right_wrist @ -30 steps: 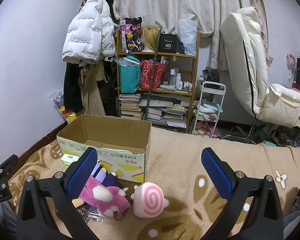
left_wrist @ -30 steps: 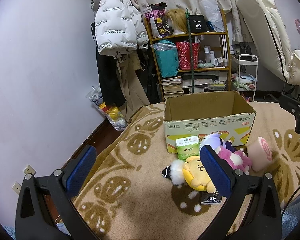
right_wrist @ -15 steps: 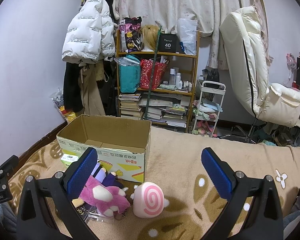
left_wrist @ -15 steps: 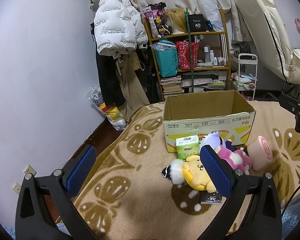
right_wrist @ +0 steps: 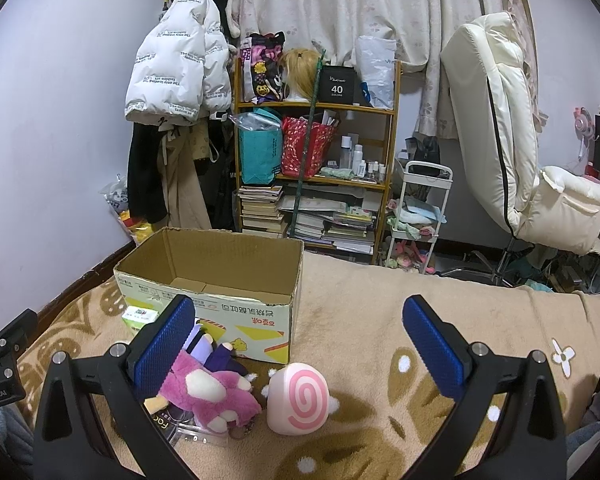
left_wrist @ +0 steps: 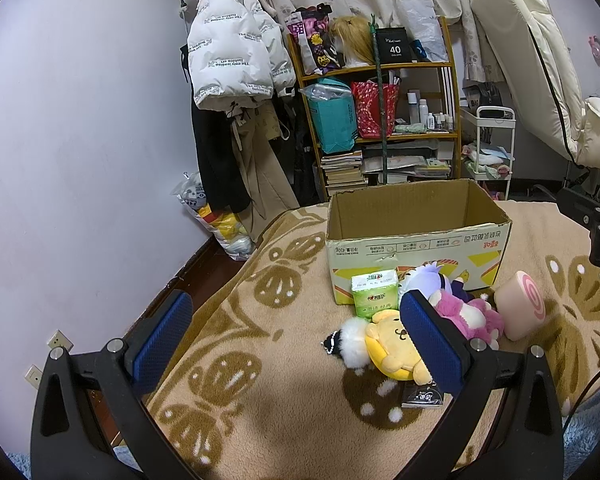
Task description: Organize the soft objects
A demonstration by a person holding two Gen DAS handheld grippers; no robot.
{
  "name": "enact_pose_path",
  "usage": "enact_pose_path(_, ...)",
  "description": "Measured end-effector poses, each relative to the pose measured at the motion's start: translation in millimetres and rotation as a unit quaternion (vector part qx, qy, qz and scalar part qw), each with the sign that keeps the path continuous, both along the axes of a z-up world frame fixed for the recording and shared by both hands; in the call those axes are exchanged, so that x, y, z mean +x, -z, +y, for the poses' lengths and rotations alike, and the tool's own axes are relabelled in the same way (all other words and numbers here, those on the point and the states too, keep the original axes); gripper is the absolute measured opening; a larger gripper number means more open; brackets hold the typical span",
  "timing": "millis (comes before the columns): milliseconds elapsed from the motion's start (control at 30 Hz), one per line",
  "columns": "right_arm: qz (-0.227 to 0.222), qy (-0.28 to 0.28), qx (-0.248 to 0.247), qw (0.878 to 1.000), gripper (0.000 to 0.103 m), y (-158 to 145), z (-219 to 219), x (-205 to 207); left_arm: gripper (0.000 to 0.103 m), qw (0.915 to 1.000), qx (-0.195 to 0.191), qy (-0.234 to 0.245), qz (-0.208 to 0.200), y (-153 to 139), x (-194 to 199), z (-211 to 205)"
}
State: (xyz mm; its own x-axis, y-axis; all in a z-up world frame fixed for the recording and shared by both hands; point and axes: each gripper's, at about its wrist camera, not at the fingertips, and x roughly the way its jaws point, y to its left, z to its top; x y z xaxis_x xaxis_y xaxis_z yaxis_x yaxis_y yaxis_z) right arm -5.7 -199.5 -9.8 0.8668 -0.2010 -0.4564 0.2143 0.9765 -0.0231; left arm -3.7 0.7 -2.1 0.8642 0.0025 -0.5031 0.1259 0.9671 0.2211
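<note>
Nothing has shifted since the earlier frames: left gripper (left_wrist: 296, 336) and right gripper (right_wrist: 298, 340) both stay spread wide, holding nothing, above the bed blanket (left_wrist: 260, 412). One open cardboard box (left_wrist: 416, 236) sits far centre. Just near it lie one yellow plush (left_wrist: 392, 346), one pink plush (right_wrist: 208, 394), one swirl cushion (right_wrist: 298, 398) and one green tissue pack (left_wrist: 374, 298). A black shelf box (right_wrist: 337, 86) reads "40".

Bed under a tan fleece blanket with brown butterfly print (left_wrist: 260, 344): open cardboard box (left_wrist: 416, 236) toward its far edge; before it, green tissue pack (left_wrist: 374, 298), yellow plush dog (left_wrist: 394, 350), pink-purple plush (right_wrist: 212, 392), pink swirl-roll cushion (right_wrist: 298, 398).
</note>
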Motion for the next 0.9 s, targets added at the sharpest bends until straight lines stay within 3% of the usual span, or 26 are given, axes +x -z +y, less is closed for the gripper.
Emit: enact_pose_path(900, 0.001, -0.001, 0.001, 1.0, 0.103, 1.2, -1.2, 0.0, 0.102, 1.0, 0.002, 0.0, 0.0, 0.4, -0.2, -0.7)
